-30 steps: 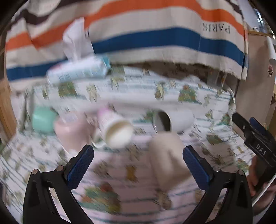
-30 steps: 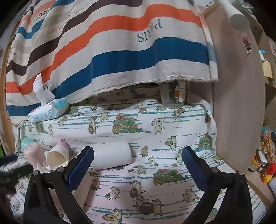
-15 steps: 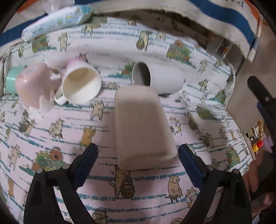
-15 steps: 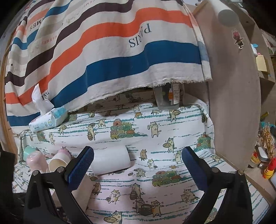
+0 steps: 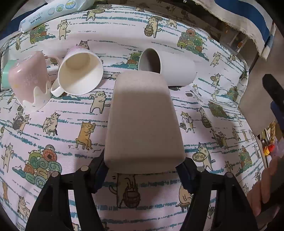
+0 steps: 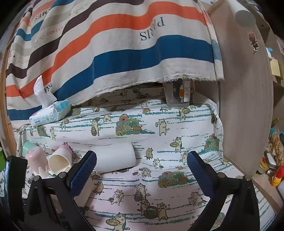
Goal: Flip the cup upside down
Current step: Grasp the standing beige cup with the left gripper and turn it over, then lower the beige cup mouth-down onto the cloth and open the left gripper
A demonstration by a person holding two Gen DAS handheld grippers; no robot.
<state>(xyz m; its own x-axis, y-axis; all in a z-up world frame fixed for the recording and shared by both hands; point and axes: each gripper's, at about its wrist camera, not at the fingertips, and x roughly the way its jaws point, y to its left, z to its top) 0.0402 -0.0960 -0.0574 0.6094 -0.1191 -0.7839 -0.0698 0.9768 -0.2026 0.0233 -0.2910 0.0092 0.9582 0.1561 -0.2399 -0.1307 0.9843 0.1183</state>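
Note:
A beige cup (image 5: 143, 120) lies on its side on the cat-print cloth (image 5: 53, 124), its wide end toward the camera. My left gripper (image 5: 143, 168) has its blue pads pressed against both sides of that wide end, shut on the cup. Behind it lie a white cylindrical cup (image 5: 170, 67), a cream mug (image 5: 79, 74) and a pink cup (image 5: 28, 81). My right gripper (image 6: 142, 167) is open and empty above the cloth; the white cup (image 6: 113, 158), cream mug (image 6: 59, 162) and pink cup (image 6: 36, 160) show ahead and left of it.
A baby wipes pack (image 5: 53, 12) lies at the back left, also in the right wrist view (image 6: 49, 115). A striped cloth (image 6: 115, 53) hangs behind. A wooden panel (image 6: 245, 106) bounds the right side. A mint cup (image 6: 26, 145) sits behind the pink cup.
My left gripper has moved down and forward onto the beige cup and closed on its wide end. The right gripper has stayed almost still.

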